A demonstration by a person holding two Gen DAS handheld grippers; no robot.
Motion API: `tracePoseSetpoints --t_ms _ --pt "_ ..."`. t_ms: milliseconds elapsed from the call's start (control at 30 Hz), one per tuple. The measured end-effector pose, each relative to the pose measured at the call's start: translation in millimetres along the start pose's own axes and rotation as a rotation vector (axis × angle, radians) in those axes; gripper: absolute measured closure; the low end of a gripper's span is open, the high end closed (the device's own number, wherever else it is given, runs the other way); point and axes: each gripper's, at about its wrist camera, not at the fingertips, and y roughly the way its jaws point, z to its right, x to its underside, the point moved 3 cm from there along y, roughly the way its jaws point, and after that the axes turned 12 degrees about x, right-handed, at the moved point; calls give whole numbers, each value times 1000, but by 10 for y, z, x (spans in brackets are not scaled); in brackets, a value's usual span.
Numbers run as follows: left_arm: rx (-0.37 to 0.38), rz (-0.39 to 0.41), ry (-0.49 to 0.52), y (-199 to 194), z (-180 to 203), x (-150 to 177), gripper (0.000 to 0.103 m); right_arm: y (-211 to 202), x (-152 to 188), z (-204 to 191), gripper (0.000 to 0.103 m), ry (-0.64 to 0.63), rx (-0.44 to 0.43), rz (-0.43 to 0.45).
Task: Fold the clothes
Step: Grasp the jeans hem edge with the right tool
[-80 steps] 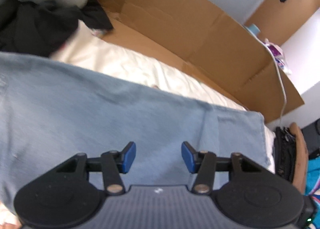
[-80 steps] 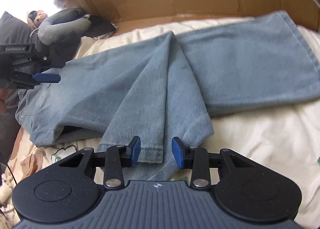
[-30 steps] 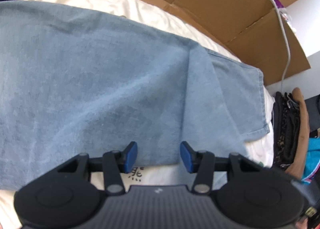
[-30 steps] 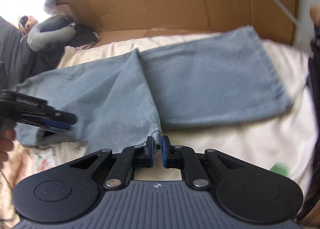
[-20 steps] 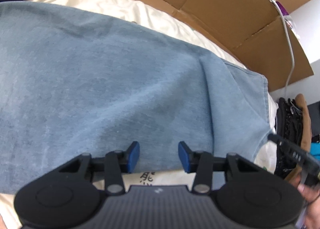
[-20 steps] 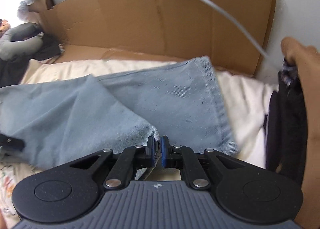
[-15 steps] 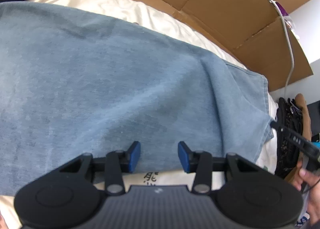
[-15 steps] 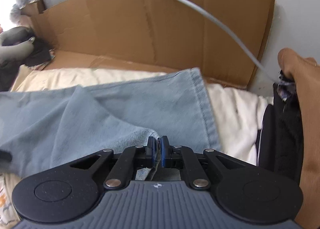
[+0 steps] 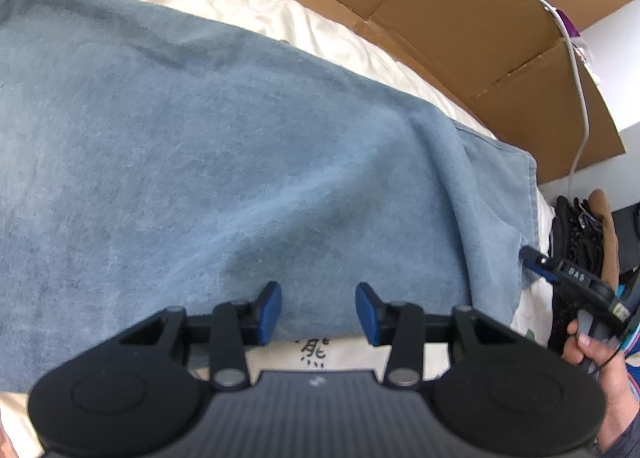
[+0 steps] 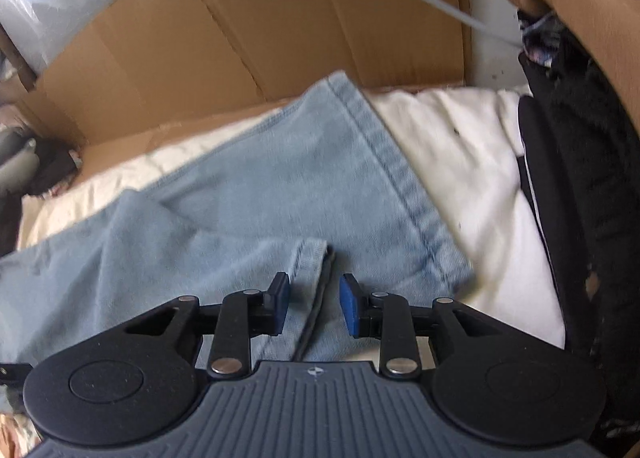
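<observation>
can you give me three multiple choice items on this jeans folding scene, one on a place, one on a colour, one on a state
1. Where does the light blue denim jeans hem corner nearest the right gripper lie?
A. between its fingers
B. on the brown cardboard
C. under the black bag

2. What colour are the left gripper pads?
A. red
B. blue
C. white

3. How do the right gripper's jaws stand?
A. clamped on the hem
B. apart, pressing nothing
C. shut on a cable

Key:
1 A, the hem corner lies in the gap between the fingers.
2 B, both pads are blue.
3 B, the jaws have just been opening and daylight shows on both sides of the hem.
</observation>
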Motion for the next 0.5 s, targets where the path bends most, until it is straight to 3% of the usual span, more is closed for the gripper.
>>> tracePoseSetpoints --t_ms 33,100,267,433,500 --pt "1 -1 -1 -4 -6 7 59 11 25 -11 72 5 -7 -5" --pt "3 -2 1 -11 -11 18 59 36 61 -22 62 16 -16 -15" --pt "-1 -6 0 -17 -23 29 59 101 112 -118 52 16 3 -16" --pt "-8 -9 2 -14 -23 42 58 137 182 -346 56 -82 81 18" --pt "-9 -11 5 -25 -25 57 58 125 190 -366 70 -98 104 31"
